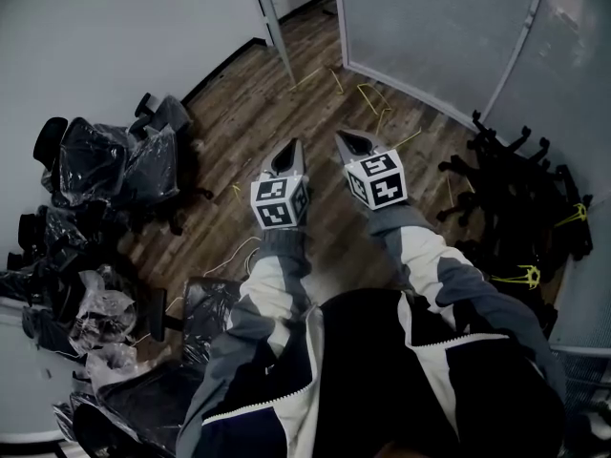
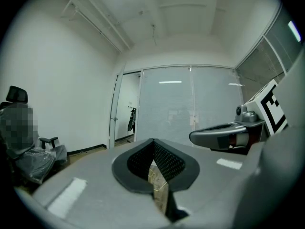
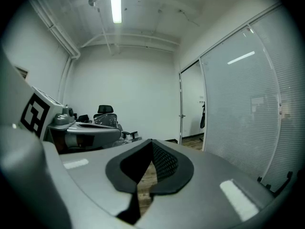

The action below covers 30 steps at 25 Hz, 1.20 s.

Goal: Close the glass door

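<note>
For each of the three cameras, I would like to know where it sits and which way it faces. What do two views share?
Head view: on the person's head, looking steeply down at the wooden floor; both sleeves, left gripper and right gripper show.
Left gripper view: on the left gripper, facing the glass wall and doorway; its shut jaws show.
Right gripper view: on the right gripper, facing the white wall; its shut jaws show.
Shared: both gripper views show the doorway.

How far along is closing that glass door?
Nothing looks done yet: the glass door stands open. In hand: nothing; the left gripper and right gripper are shut, empty, short of it. Left: reach the door and push it closed.
</note>
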Available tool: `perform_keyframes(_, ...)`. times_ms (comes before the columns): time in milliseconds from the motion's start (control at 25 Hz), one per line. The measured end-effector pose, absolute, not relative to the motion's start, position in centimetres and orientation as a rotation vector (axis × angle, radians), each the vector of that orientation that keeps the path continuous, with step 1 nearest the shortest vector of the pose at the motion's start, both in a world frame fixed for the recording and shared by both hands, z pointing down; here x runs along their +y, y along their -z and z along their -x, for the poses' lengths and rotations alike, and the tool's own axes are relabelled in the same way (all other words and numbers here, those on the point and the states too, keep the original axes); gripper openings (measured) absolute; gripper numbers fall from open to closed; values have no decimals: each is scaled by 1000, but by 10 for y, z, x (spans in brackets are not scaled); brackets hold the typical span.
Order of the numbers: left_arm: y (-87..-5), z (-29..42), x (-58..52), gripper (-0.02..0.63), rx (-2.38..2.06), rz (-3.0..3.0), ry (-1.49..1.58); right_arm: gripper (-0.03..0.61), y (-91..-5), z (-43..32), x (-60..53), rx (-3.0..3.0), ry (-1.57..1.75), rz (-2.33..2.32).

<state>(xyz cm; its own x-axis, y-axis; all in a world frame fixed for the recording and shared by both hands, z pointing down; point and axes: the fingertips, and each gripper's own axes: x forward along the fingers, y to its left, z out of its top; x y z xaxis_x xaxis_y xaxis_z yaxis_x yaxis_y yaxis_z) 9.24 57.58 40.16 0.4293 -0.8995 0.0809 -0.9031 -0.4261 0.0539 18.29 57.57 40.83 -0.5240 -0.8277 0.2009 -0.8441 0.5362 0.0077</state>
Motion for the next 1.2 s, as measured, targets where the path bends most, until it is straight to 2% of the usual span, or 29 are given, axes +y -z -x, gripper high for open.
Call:
perform_keyframes(400, -400, -68, 581, 3, -1590, -2607, 31, 9, -421, -149, 582, -2600, -133, -1390)
perform_keyframes(840, -446, -21, 577, 3, -1544, -2569, -15, 8, -437, -105, 572, -2580, -114, -1390)
perform_keyframes(1200, -462, -32, 533, 3, -1605, -2499, -52, 8, -454, -120, 522, -2630, -169, -1319)
